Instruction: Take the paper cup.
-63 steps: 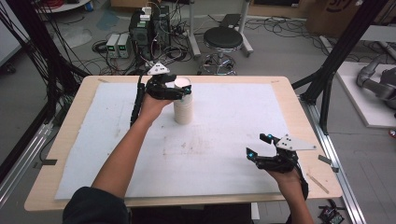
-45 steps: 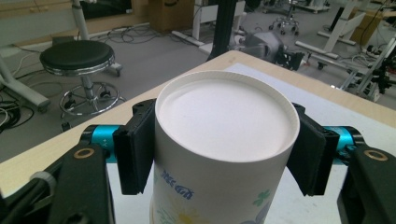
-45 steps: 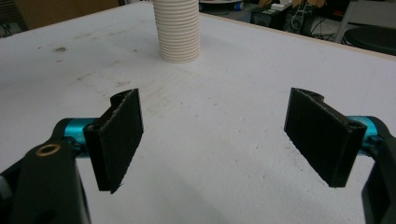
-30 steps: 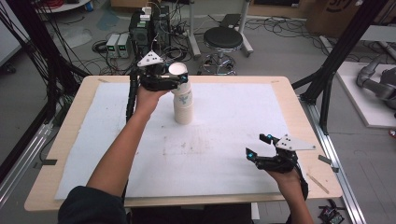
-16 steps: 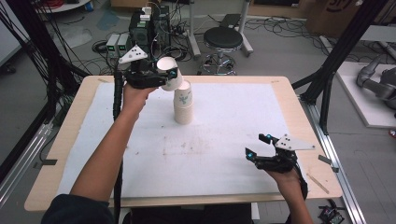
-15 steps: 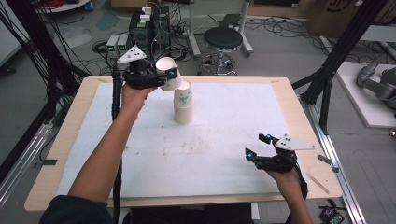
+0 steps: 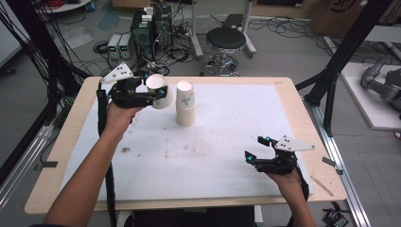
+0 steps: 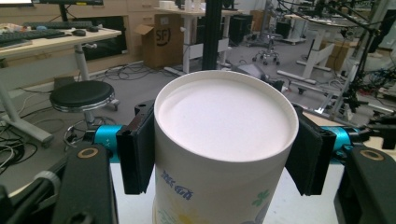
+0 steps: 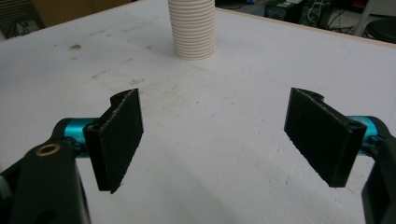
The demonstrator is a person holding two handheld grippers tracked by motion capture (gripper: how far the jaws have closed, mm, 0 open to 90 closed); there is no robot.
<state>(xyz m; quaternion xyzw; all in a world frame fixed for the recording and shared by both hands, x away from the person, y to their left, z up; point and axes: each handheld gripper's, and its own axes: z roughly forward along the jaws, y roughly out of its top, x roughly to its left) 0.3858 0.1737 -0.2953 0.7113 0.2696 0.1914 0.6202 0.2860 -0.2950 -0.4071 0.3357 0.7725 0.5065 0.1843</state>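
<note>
My left gripper (image 7: 152, 96) is shut on a white paper cup (image 7: 159, 90) with a blue and green print, held upside down and tilted, lifted above the table's far left. In the left gripper view that paper cup (image 8: 223, 154) sits squeezed between both black jaws, its flat bottom towards the camera. A stack of upside-down paper cups (image 7: 185, 102) stands on the white sheet just right of the held cup, apart from it; the stack (image 9: 193, 28) is seen far ahead in the right gripper view. My right gripper (image 7: 254, 151) rests low near the front right, open with nothing between the jaws (image 9: 212, 137).
The white sheet (image 7: 227, 142) covers most of the wooden table (image 7: 56, 156). A black stool (image 7: 227, 40), power boxes and cables lie on the floor beyond the far edge. Black frame posts stand at both sides of the table.
My left gripper has lifted the top cup off the stack and carried it up and to the left, tilting it. The right gripper has stayed in place, open.
</note>
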